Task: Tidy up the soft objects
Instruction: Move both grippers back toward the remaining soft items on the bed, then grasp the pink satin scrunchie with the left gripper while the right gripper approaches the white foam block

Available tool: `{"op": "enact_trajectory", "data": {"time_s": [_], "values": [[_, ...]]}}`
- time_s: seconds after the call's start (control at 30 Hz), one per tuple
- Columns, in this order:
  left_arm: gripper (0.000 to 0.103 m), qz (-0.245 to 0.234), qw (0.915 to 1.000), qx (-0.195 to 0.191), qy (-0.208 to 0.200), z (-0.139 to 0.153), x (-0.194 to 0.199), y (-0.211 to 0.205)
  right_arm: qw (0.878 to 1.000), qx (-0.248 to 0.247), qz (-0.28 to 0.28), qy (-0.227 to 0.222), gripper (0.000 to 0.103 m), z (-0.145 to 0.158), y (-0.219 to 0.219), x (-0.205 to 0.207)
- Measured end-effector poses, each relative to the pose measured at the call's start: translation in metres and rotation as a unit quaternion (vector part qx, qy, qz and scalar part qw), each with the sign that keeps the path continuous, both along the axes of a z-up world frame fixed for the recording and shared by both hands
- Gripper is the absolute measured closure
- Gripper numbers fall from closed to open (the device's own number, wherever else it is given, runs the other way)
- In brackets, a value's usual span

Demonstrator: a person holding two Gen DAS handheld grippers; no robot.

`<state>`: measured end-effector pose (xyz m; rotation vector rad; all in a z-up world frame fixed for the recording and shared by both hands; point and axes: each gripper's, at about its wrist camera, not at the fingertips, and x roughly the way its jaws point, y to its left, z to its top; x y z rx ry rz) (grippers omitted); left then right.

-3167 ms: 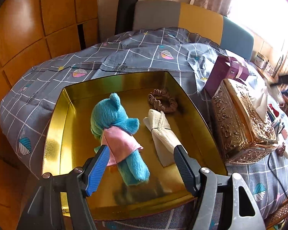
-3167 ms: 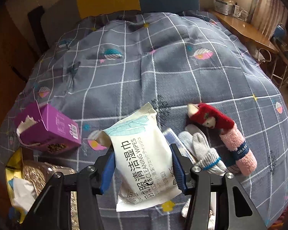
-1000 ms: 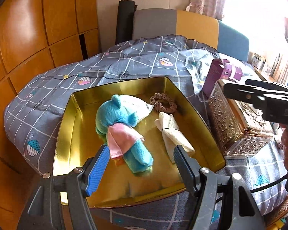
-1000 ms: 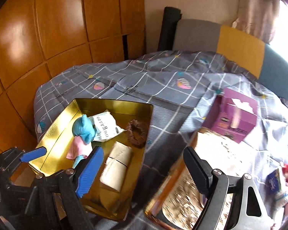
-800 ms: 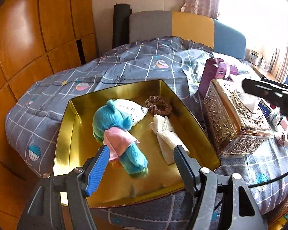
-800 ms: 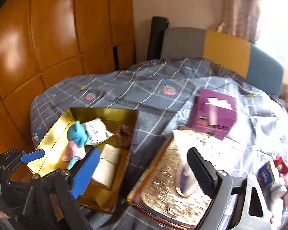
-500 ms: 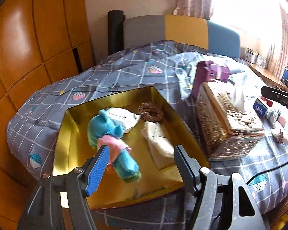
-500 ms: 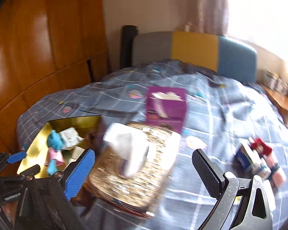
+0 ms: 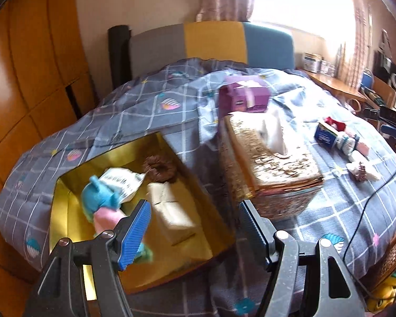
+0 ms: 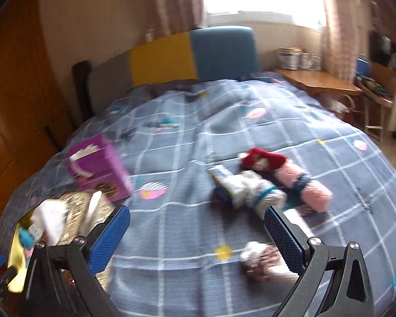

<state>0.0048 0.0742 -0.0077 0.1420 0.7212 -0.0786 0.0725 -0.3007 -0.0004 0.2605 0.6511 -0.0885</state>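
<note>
Right wrist view: right gripper [image 10: 196,235], jaws wide and empty, faces the doll [image 10: 262,159] and rolled socks [image 10: 258,194] at centre right, seemingly the next pickup.

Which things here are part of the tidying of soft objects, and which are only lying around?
Part of the job:
- gold tray
- blue plush toy in it
- brown scrunchie in it
- wipes pack in it
- red-haired doll on the quilt
- rolled white socks on the quilt

Only lying around:
- purple tissue box
- ornate gold tissue box
- wooden desk
</note>
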Motion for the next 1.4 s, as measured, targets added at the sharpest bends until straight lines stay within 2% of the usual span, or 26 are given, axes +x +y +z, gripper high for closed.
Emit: {"op": "enact_trajectory", "data": {"time_s": [0.13,0.27,0.37,0.43,0.6,0.8,0.87,0.93,1.03,1.1,1.23,1.33,1.4], "values": [[0.033,-0.036,0.9993,0.008,-0.005,0.006,0.004,-0.023,0.997,0.008,-0.076,0.006,0.001,-0.009,-0.052,0.003],[0.033,-0.073,0.9972,0.014,-0.007,0.012,0.010,-0.050,0.989,0.017,-0.146,0.009,0.001,-0.019,-0.094,0.004],[0.033,-0.100,0.9949,0.014,-0.008,0.016,0.015,-0.070,0.980,0.055,-0.188,0.017,0.001,-0.031,-0.120,0.001],[0.036,-0.118,0.9929,0.016,-0.007,0.018,0.019,-0.085,0.975,0.099,-0.198,0.007,0.001,-0.034,-0.133,-0.007],[0.041,-0.163,0.9865,0.015,0.005,0.018,0.032,-0.124,0.963,0.163,-0.215,-0.010,0.001,-0.037,-0.149,-0.019],[0.041,-0.233,0.9718,0.018,0.030,0.004,0.048,-0.188,0.941,0.235,-0.246,0.001,0.001,-0.053,-0.168,-0.029],[0.041,-0.256,0.9651,0.005,0.052,-0.006,0.059,-0.208,0.933,0.259,-0.250,0.009,0.001,-0.060,-0.175,-0.030],[0.042,-0.264,0.9602,-0.003,0.092,-0.020,0.072,-0.228,0.929,0.278,-0.246,0.012,0.001,-0.064,-0.177,-0.031],[0.051,-0.280,0.9435,-0.056,0.169,-0.040,0.091,-0.256,0.930,0.282,-0.236,0.016,0.001,-0.065,-0.175,-0.028],[0.051,-0.284,0.9335,-0.084,0.203,-0.052,0.100,-0.275,0.931,0.284,-0.228,0.015,0.001,-0.064,-0.173,-0.027],[0.051,-0.284,0.9197,-0.115,0.246,-0.068,0.115,-0.309,0.930,0.296,-0.218,0.015,0.001,-0.066,-0.173,-0.025],[0.051,-0.281,0.9180,-0.113,0.256,-0.079,0.121,-0.332,0.927,0.308,-0.211,0.015,0.001,-0.068,-0.173,-0.024],[0.051,-0.281,0.9133,-0.124,0.267,-0.086,0.124,-0.345,0.927,0.312,-0.208,0.016,0.001,-0.069,-0.173,-0.023]]}}
